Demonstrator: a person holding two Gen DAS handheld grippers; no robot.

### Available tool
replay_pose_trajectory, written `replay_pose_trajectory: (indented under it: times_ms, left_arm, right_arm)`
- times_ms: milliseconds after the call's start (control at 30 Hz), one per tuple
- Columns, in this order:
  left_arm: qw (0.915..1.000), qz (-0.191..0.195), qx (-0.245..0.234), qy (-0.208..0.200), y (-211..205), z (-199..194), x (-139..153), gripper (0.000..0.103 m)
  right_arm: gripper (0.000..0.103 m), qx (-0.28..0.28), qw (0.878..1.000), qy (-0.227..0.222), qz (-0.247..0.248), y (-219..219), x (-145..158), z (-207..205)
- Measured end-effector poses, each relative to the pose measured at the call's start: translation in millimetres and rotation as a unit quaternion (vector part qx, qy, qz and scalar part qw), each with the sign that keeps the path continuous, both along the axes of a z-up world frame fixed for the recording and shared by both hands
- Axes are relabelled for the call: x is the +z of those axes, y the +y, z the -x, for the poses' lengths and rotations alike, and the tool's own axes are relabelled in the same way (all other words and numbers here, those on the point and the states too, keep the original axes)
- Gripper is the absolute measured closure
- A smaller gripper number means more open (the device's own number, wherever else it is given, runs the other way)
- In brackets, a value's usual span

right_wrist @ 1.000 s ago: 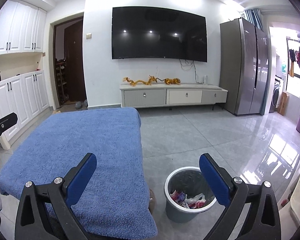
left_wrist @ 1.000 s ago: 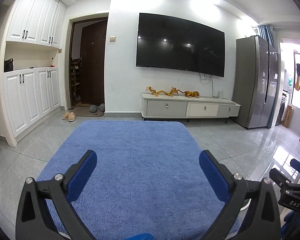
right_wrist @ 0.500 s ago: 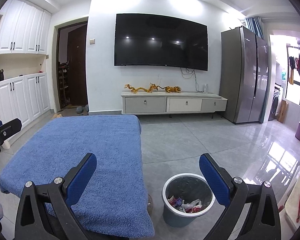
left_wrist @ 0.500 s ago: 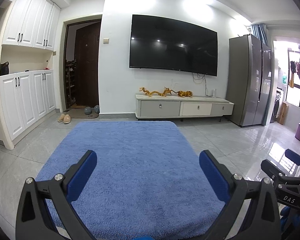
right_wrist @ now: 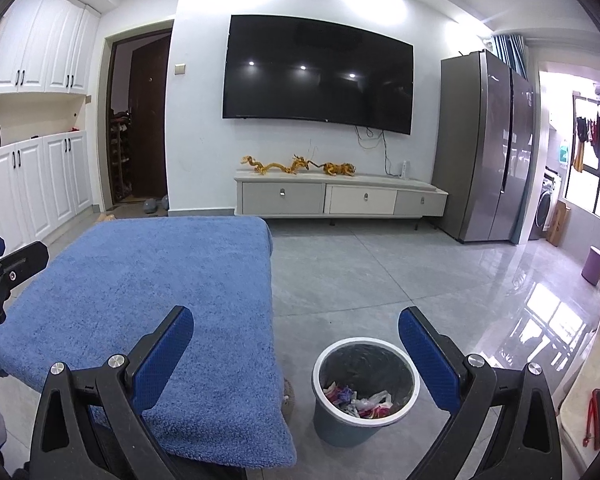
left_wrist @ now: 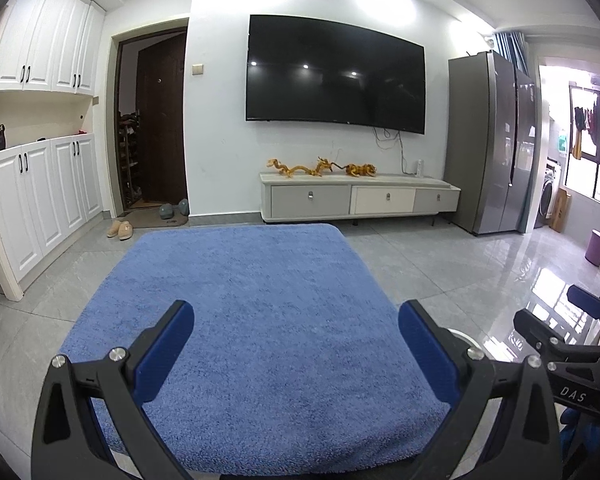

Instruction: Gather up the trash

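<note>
Your right gripper (right_wrist: 296,344) is spread wide with nothing between its blue pads (right_wrist: 162,354). In the lower centre of the right wrist view, the trash bin (right_wrist: 365,394) stands on the grey floor, framed between the two fingers and nearer the right one, just beside the edge of the blue towel-covered table (right_wrist: 148,280). Crumpled trash (right_wrist: 356,398) lies at its bottom. Your left gripper (left_wrist: 296,344) is likewise fully released and empty, hovering over the blue towel (left_wrist: 256,300), its fingers touching nothing. The right gripper shows at that frame's right edge.
</note>
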State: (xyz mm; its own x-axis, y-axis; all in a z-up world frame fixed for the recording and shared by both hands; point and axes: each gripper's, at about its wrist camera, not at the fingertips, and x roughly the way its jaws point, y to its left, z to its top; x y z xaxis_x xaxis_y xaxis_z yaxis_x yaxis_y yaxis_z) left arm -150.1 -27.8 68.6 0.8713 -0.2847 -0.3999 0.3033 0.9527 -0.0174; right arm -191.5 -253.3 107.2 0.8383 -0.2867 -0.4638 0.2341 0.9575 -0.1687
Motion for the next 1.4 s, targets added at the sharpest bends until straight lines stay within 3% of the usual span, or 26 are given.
replay_pose_trajectory:
  times_ms: [700, 1400]
  left_arm:
    - [0.999, -0.007, -0.011, 0.043, -12.1, -18.9, -22.7, 0.0]
    - [0.9987, -0.005, -0.015, 0.048, -11.0, -23.2, -25.0, 0.0]
  right_arm:
    - [0.0, -0.014, 0.999, 0.042, -0.018, -15.8, -14.4, -8.9]
    - [0.0, -0.015, 0.999, 0.044, -0.016, -15.0, -8.9, -7.1]
